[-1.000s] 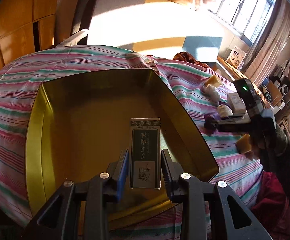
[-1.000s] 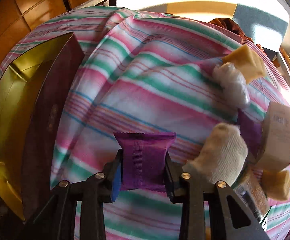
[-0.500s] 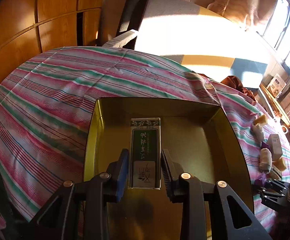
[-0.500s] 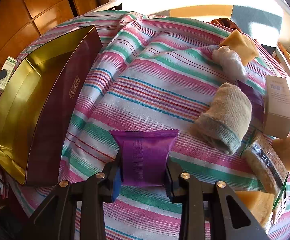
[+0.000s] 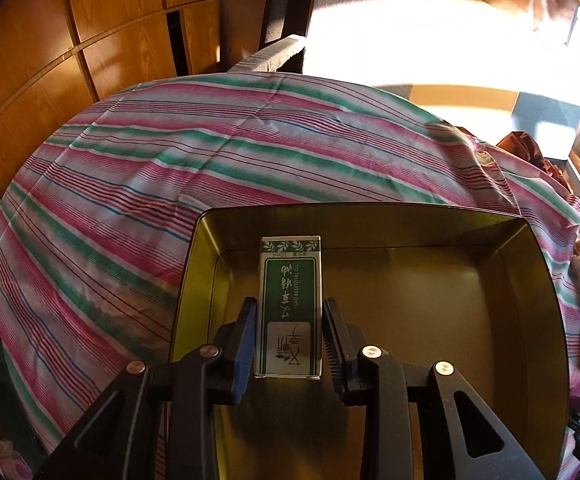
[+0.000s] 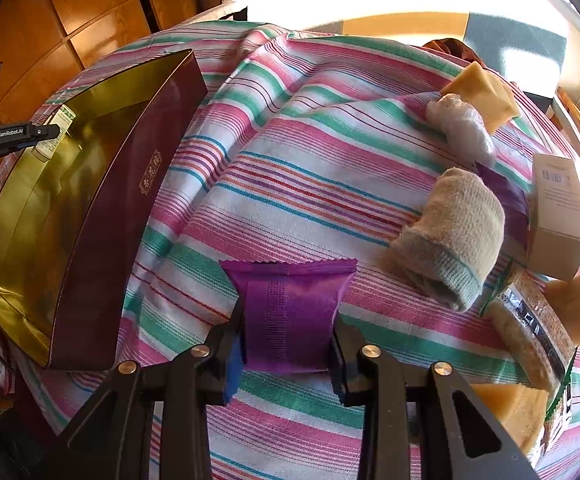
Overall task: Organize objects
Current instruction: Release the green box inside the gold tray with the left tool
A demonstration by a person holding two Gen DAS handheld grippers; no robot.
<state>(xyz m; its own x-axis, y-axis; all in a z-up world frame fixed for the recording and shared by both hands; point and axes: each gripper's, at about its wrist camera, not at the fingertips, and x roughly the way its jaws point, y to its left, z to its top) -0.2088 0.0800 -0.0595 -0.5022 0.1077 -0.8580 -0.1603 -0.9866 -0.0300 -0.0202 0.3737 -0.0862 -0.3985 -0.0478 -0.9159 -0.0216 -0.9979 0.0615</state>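
Note:
My left gripper (image 5: 289, 312) is shut on a green and white essential oil box (image 5: 290, 304), held over the far left corner of the gold-lined tin (image 5: 546, 272). In the right wrist view the same tin (image 6: 106, 216) shows its maroon outer wall at the left, with the left gripper (image 6: 46, 132) and the oil box (image 6: 56, 132) above its far rim. My right gripper (image 6: 288, 320) is shut on a purple snack packet (image 6: 290, 312), held above the striped cloth right of the tin.
Right of the packet lie a rolled beige sock (image 6: 454, 236), a white carton (image 6: 558, 212), yellow sponges (image 6: 482, 92), a plastic-wrapped bundle (image 6: 460, 120) and a grain bar (image 6: 530, 332). A chair (image 5: 330, 12) stands beyond the striped tablecloth (image 5: 170, 184). Wooden panels (image 5: 50, 52) line the left.
The left gripper carried the oil box leftward across the tin and sank a little, swinging toward the far left corner. The right gripper lifted the purple packet off the pile early on, then held still.

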